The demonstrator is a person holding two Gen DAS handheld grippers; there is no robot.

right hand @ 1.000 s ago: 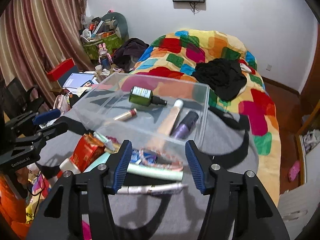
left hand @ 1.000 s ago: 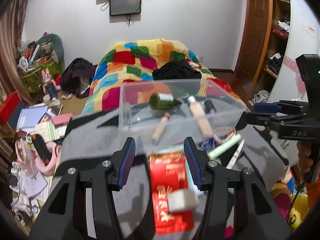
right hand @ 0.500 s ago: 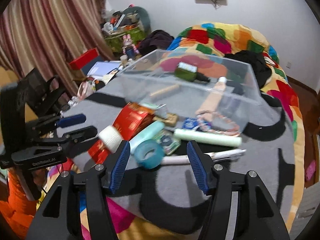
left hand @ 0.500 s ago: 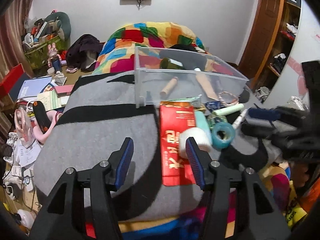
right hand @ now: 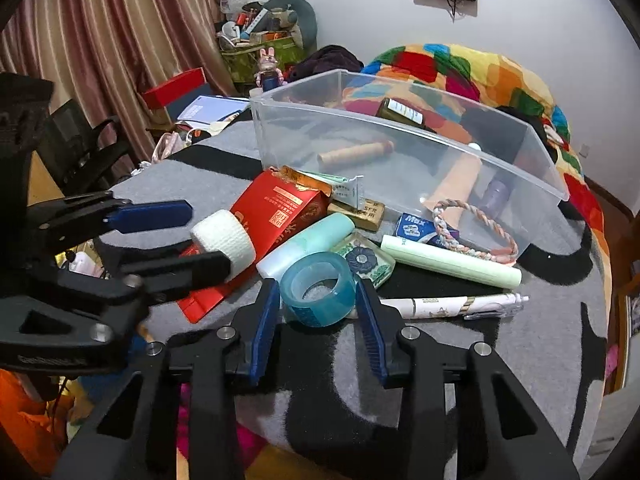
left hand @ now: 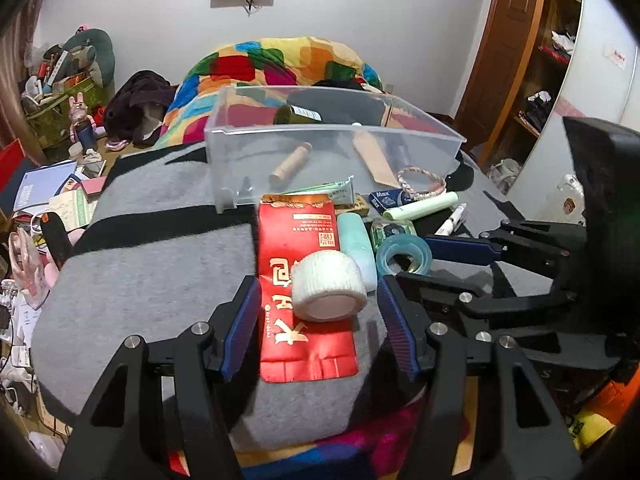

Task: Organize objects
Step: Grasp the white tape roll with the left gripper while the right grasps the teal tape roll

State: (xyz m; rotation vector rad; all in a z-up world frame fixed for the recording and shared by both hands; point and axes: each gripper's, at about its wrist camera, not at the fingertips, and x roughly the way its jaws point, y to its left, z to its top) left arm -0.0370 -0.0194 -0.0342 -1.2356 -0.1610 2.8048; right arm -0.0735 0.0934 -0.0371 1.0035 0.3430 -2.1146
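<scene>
A clear plastic bin [left hand: 332, 168] [right hand: 404, 152] stands on a grey and black blanket and holds a green bottle, a tan tube and other tubes. In front of it lies a pile of loose items. My left gripper [left hand: 320, 312] is open around a white gauze roll [left hand: 329, 286] [right hand: 224, 240] lying on a red packet [left hand: 298, 248] [right hand: 272, 216]. My right gripper [right hand: 318, 304] is open with its jaws on either side of a blue tape roll [right hand: 318, 294] [left hand: 404, 254], not touching it.
Beside the tape lie a mint bottle [right hand: 308, 244], a pale green tube [right hand: 448, 260], a white pen [right hand: 452, 306], a braided bracelet [right hand: 472, 228] and small boxes. A colourful quilt [left hand: 276, 64] lies behind the bin. Floor clutter [left hand: 60, 184] sits at the left.
Both grippers pulled back from the bin and dropped to the near pile. The left now straddles the gauze roll, the right the blue tape roll.
</scene>
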